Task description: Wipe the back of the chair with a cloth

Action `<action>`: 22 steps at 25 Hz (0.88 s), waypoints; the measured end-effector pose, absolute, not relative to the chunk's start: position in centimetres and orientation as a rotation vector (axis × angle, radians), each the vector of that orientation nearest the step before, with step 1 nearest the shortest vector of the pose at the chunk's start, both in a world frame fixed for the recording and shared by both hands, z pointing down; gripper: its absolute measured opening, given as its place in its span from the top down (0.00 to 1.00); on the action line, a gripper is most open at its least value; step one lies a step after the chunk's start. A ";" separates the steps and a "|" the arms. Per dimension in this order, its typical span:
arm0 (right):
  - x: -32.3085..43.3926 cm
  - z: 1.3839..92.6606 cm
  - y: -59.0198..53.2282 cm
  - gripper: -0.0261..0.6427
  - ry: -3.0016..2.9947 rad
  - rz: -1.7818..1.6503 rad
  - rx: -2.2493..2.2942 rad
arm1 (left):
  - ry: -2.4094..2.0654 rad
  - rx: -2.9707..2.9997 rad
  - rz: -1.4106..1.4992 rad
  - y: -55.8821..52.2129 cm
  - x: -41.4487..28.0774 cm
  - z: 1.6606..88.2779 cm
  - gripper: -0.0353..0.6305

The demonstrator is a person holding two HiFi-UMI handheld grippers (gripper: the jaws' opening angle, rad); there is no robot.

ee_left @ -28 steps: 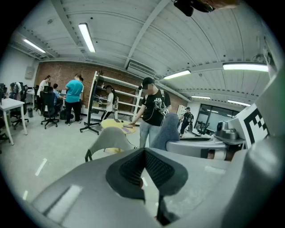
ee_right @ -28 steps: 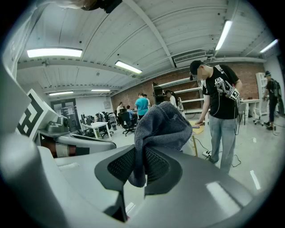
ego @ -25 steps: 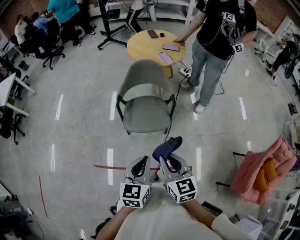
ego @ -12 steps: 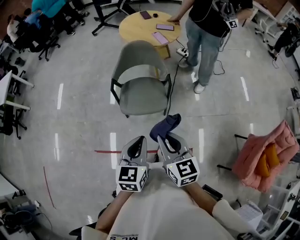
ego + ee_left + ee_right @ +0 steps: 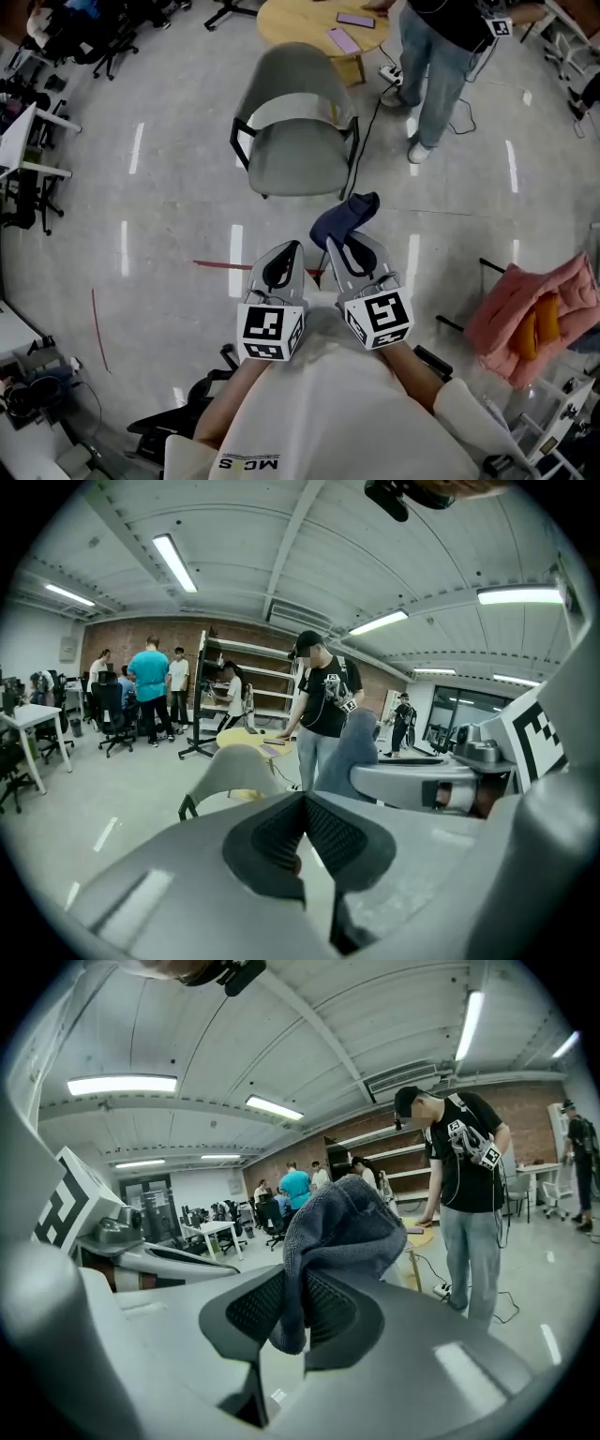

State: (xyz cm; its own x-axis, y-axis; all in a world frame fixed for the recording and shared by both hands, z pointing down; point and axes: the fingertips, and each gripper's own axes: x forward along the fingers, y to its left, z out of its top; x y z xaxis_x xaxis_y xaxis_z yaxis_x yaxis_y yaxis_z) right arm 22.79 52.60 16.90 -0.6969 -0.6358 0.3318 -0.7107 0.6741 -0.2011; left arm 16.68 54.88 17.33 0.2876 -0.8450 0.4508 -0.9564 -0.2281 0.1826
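Cloth (image 5: 345, 217) sits pinched in the right claw (image 5: 341, 249), the left claw (image 5: 284, 255) closed empty, the chair (image 5: 298, 141) farther off.

The right hand-held gripper (image 5: 298, 1314) has its jaws pressed together on a fold of dark blue-grey terry cloth (image 5: 342, 1227), which bunches up above the black ribbed pads (image 5: 246, 1309). The left hand-held gripper (image 5: 220, 1267) lies at the left, its marker cube facing the camera. At the right, a person in black T-shirt and blue jeans (image 5: 466, 1180) rests one hand on a round pale wooden desk (image 5: 424, 1234). The long ceiling strip lights (image 5: 122, 1085) are lit.
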 end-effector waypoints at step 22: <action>7.4 21.6 40.0 0.85 -2.474 0.631 1.102 | -1.430 2.060 0.336 40.5 1.5 21.9 0.95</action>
